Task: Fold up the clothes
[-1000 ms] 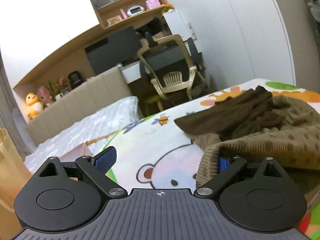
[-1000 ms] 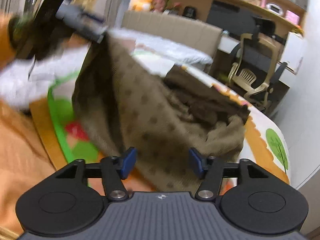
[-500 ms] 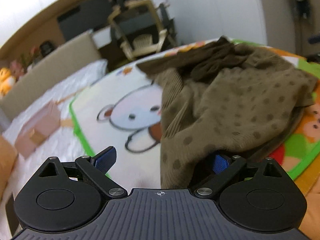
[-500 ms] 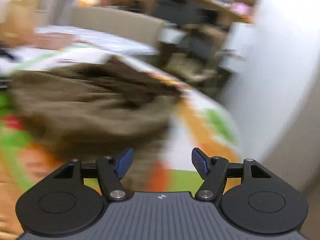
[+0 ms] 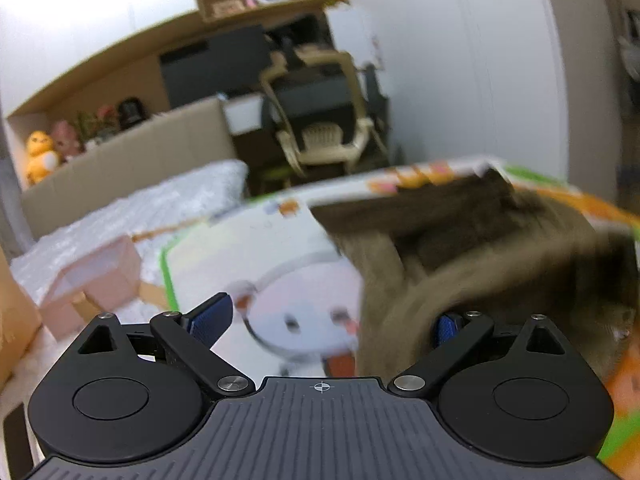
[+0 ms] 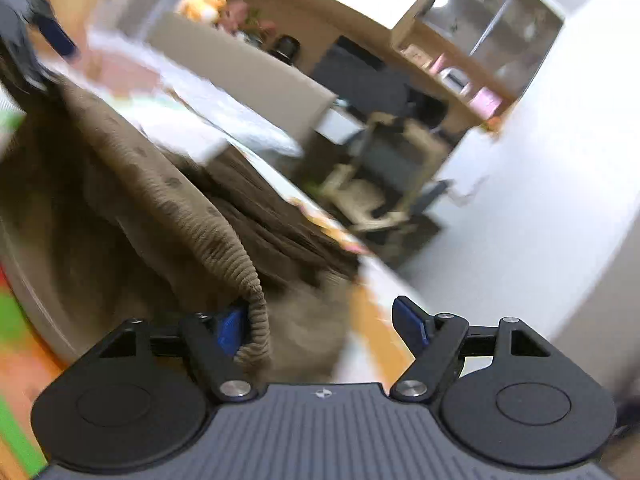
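A tan knit sweater with brown dots lies bunched on the cartoon play mat, with a darker brown garment on its far side. My left gripper is open, and the sweater drapes over its right finger. My right gripper is open too. The sweater's ribbed hem hangs over its left finger. The dark garment lies beyond it. Both views are blurred by motion.
A pink box sits left of the mat on a white quilt. A beige headboard, a desk chair and shelves stand behind. A white wall is at the right.
Both grippers swung upward and back toward the room. The sweater's hem now hangs on my right gripper's left finger; it still drapes my left gripper's right finger.
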{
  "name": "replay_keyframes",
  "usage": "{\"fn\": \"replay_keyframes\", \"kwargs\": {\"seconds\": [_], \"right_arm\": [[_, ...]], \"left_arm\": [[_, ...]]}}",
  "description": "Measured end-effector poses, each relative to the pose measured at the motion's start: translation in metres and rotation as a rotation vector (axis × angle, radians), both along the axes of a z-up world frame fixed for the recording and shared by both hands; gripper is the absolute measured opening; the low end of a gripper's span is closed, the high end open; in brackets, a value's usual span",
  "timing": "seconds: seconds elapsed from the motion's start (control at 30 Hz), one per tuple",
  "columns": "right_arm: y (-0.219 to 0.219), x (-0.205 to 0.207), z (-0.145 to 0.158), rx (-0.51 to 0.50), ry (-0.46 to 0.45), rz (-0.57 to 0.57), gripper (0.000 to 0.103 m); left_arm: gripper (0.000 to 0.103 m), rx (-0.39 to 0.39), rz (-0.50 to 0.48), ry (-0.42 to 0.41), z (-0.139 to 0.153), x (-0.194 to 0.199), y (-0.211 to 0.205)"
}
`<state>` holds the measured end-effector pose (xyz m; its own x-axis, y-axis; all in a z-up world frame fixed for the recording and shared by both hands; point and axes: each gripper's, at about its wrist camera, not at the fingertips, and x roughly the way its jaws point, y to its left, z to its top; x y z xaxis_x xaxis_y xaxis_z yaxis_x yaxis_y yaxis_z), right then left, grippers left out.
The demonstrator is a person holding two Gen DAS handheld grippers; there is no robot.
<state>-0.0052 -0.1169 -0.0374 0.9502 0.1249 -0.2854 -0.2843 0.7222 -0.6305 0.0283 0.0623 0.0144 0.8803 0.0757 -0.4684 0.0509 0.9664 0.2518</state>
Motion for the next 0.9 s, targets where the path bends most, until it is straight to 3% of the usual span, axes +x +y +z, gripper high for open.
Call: {"fn": "replay_keyframes", "kwargs": {"seconds": [0.17,0.23,0.37,0.43,0.5,0.6,0.77,0.9], "right_arm": [[-0.027,-0.002,-0.035,-0.079,0.086,-0.053,0.076],[-0.025,-0.004,-0.028,-0.102,0.026,-0.050,0.076],[-0.022,-0.018,0.045,0.005,-0.199,-0.025,0.076],[-0.023,-0.031,0.076,0.064,-0.246,0.030,0.076],[-0.026,-0.040,0.081,0.093,-0.199,0.102,0.080],[-0.031,-0.047,0.073,0.098,-0.087,0.188,0.081],[-0.051,-0.048,0.017,0.031,0.163,0.169,0.081],[-0.053,-0.050,-0.008,0.009,0.278,0.181,0.081]], "left_arm": [[0.100,0.042,-0.040,0.122,-0.037,-0.021,0.003],[0.100,0.071,-0.043,0.143,-0.044,-0.023,0.003],[0.100,0.103,0.001,0.056,-0.019,-0.020,0.006],[0.100,0.062,0.056,-0.022,0.004,-0.020,0.013],[0.100,0.024,0.106,-0.086,0.023,-0.021,0.020],[0.099,0.010,0.152,-0.096,0.024,-0.023,0.030],[0.099,-0.055,0.205,0.026,-0.008,-0.022,0.047],[0.099,-0.108,0.191,0.104,-0.026,-0.023,0.051]]}}
